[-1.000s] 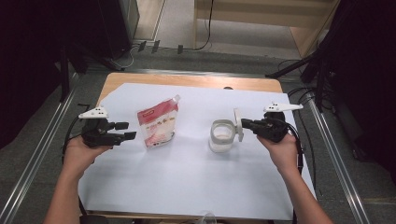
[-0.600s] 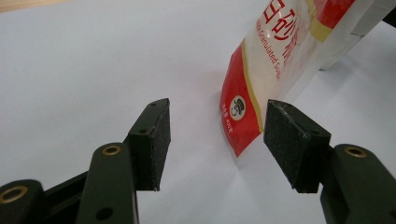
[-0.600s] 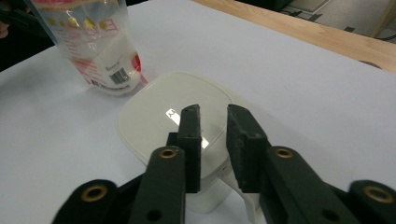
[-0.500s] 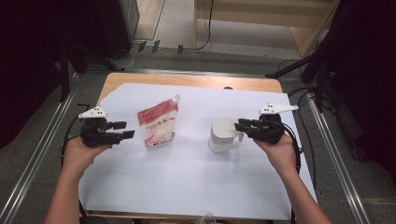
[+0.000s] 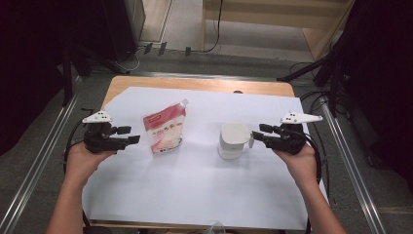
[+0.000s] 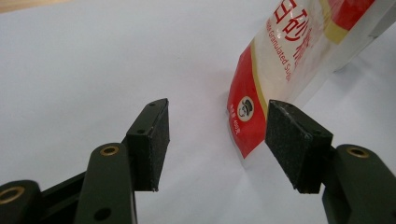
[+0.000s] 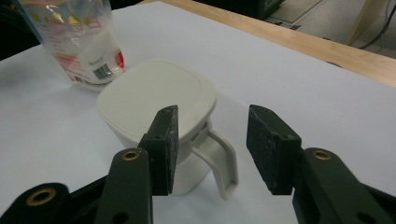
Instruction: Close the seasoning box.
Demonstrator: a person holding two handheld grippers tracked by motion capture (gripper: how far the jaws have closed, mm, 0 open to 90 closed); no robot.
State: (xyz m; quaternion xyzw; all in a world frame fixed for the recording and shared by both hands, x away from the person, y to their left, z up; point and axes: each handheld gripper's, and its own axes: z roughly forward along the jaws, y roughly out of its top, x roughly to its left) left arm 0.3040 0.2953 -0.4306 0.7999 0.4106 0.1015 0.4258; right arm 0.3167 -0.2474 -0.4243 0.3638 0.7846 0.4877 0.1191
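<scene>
A red and white sugar pouch [image 5: 164, 129] stands on the white paper, left of centre. My left gripper [image 5: 129, 135] stays open just left of it; in the left gripper view the pouch [image 6: 289, 60] rises beyond the right pad, with nothing between the jaws [image 6: 212, 140]. A white lidded cup [image 5: 233, 140] with a side handle stands upright right of centre. My right gripper [image 5: 259, 133] is at its handle, and its jaws have just been opening. In the right gripper view the handle [image 7: 219, 158] sits between the parted pads [image 7: 212, 144], which do not press on it. The pouch [image 7: 77, 42] is behind the cup [image 7: 159, 98].
A large white paper sheet [image 5: 195, 195] covers the wooden table [image 5: 204, 84]. Metal rails [image 5: 44, 161] run along both sides, and cables lie on the floor to the right [image 5: 316, 97]. A small clear object [image 5: 214, 226] is at the near edge.
The cup went from tilted in the right gripper's hold to standing flat on the paper. The right jaws then opened off its handle. The left hand and pouch stayed put.
</scene>
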